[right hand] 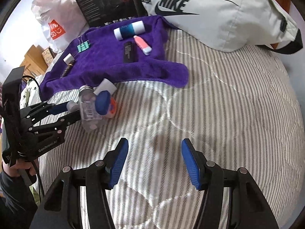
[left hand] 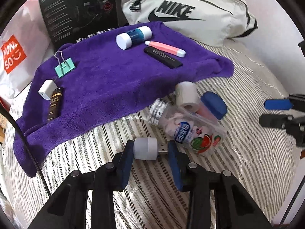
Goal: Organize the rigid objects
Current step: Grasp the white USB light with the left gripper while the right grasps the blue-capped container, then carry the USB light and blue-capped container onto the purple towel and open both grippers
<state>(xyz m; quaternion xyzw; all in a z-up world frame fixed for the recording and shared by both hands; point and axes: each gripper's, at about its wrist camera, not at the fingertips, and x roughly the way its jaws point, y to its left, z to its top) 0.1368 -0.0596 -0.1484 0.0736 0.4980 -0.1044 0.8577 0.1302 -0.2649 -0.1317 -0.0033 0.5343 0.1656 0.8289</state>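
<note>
We have the small USB night light [left hand: 147, 148] across the left gripper [left hand: 150, 150], white cap against one blue pad and metal plug pointing at the other, the jaws drawn in to about its length; it sits just above the striped bedcover [left hand: 238, 143], near the front edge of the purple towel [left hand: 106, 87]. We judge the step in hand to be carrying it onto that towel, where sorted things already lie in small groups: a white charger [left hand: 47, 89] beside a dark tube [left hand: 54, 103], a mint binder clip [left hand: 64, 69], and further back a blue-and-white cylinder [left hand: 133, 37], a pink pen-like tube [left hand: 164, 48] and a black bar [left hand: 162, 57]. To do it well, we should keep the squeeze steady, since an end-to-end hold on a short round body may let it pivot, and set it down flat on a bare patch of towel, clear of its neighbours. Just beside the gripper lies a clear plastic jar [left hand: 187, 126], on its side, holding pale pink and white pieces; against it rest a white roll [left hand: 185, 93] and a blue-capped container [left hand: 212, 106] whose contents we cannot make out. Our right gripper [right hand: 154, 164] hangs wide open over bare bedcover, holding nothing.
</note>
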